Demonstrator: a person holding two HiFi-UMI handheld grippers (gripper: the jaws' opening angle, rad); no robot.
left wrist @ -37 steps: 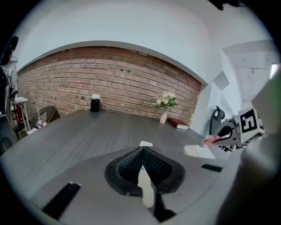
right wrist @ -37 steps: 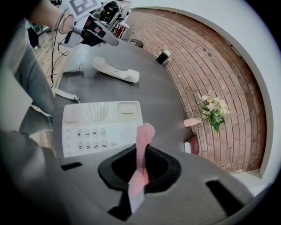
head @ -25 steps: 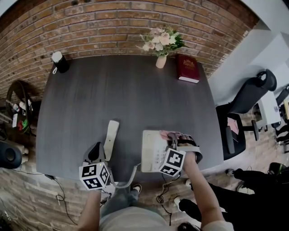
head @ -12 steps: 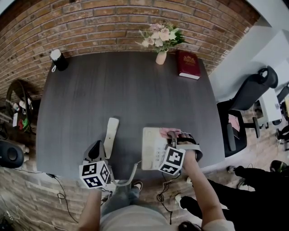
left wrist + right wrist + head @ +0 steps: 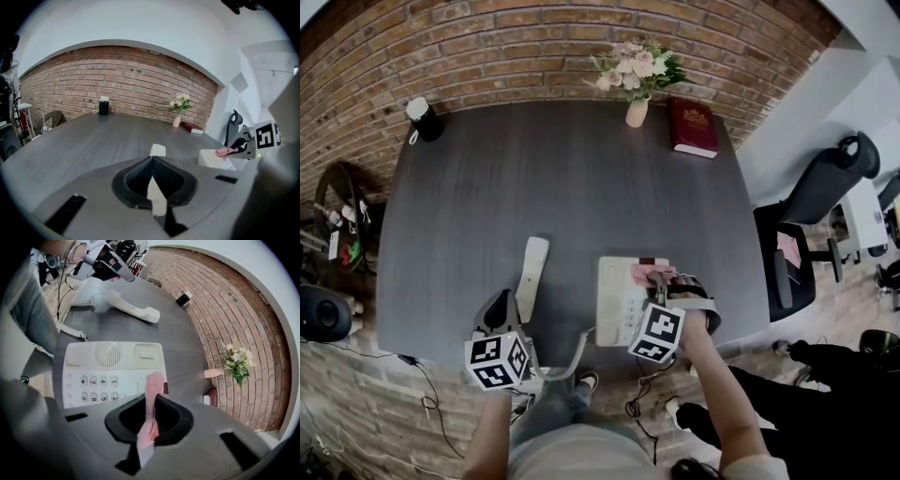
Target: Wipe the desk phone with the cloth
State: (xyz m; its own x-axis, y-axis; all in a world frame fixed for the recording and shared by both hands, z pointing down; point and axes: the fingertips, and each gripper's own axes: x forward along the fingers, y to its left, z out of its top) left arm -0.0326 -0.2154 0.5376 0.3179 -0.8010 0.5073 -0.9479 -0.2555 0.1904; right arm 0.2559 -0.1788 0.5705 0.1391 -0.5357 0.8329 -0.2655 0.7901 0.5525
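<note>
The phone (image 5: 622, 305) sits near the front edge of the dark surface (image 5: 562, 187), keypad up, its cradle empty. The right tongs (image 5: 656, 279) are clamped on a pink cloth (image 5: 641, 274), which hangs onto the phone's far right corner, beside the number keys. The handset (image 5: 532, 272) lies flat on the surface to the left of the phone, joined to it by a cord (image 5: 572, 361). The left tongs (image 5: 502, 313) are closed at the handset's near end, with a white strip of it showing between them. A vase of flowers (image 5: 636, 80), a red book (image 5: 692, 127) and a black mug (image 5: 423, 122) stand along the far edge, by the brick wall (image 5: 534, 47).
</note>
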